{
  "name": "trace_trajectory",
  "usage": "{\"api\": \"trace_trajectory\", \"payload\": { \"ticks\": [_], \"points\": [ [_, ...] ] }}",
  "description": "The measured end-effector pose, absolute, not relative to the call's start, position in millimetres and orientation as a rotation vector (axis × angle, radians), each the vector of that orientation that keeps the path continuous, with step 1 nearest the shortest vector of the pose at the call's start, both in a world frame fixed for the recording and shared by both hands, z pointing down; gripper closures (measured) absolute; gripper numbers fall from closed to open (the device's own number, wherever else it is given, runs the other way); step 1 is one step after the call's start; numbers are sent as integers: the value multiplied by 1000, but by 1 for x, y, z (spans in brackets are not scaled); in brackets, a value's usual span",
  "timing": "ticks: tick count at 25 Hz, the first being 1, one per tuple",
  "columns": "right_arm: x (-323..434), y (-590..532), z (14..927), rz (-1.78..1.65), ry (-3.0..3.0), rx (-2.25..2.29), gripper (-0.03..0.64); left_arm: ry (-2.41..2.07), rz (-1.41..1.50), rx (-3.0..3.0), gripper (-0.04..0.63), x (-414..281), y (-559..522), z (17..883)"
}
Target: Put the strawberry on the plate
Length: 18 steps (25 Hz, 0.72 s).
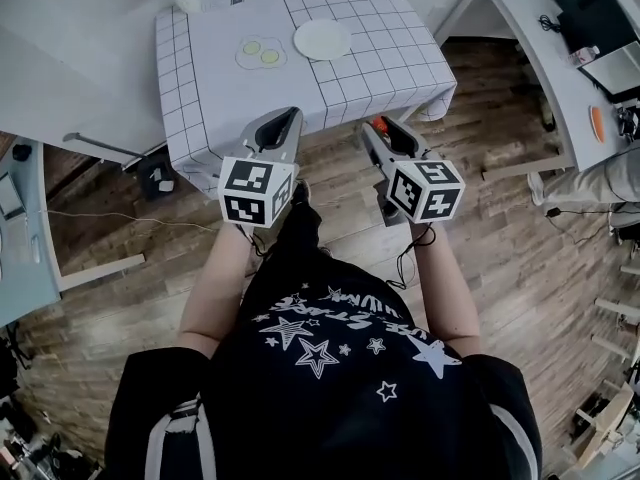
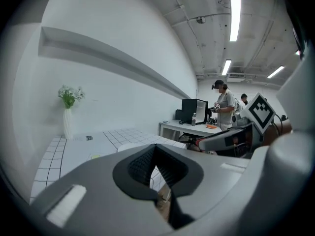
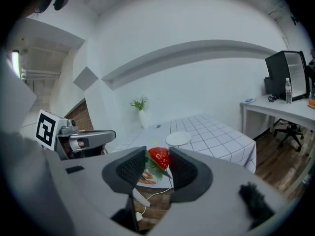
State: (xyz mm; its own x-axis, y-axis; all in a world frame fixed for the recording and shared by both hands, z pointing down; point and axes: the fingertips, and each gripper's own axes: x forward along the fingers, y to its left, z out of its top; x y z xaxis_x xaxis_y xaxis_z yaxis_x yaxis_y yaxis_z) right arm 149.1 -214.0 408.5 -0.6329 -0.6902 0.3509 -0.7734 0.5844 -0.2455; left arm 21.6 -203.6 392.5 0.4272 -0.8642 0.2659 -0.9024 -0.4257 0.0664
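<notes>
A red strawberry [image 3: 159,157] with green leaves is clamped between the dark pads of my right gripper [image 3: 157,164]. From the head view only a bit of its red [image 1: 379,124] shows at the tip of the right gripper [image 1: 378,128]. The round white plate [image 1: 322,39] lies on the table with the white grid cloth [image 1: 380,68], farther ahead; the right gripper view also shows the plate [image 3: 178,138] beyond the jaws. My left gripper [image 1: 288,120] hangs beside the right one, over the wooden floor just short of the table's near edge. The left gripper [image 2: 155,168] has its pads together with nothing between them.
A fried-egg shape [image 1: 260,53] lies left of the plate. A white vase with flowers [image 3: 141,113] stands at the table's far side. A grey desk [image 1: 560,58] with a monitor and small items runs along the right. Two people [image 2: 224,107] stand by it.
</notes>
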Motion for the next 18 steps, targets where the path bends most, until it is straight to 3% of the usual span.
{"api": "trace_trajectory", "payload": {
  "ticks": [10,18],
  "points": [
    [146,-297,413,567,-2543,1226,460,-1571,306,2493,586,11,-291,398],
    [107,-366,423,557,-2499,1172,460,-1629,325,2464,586,-35,-346,391]
  ]
}}
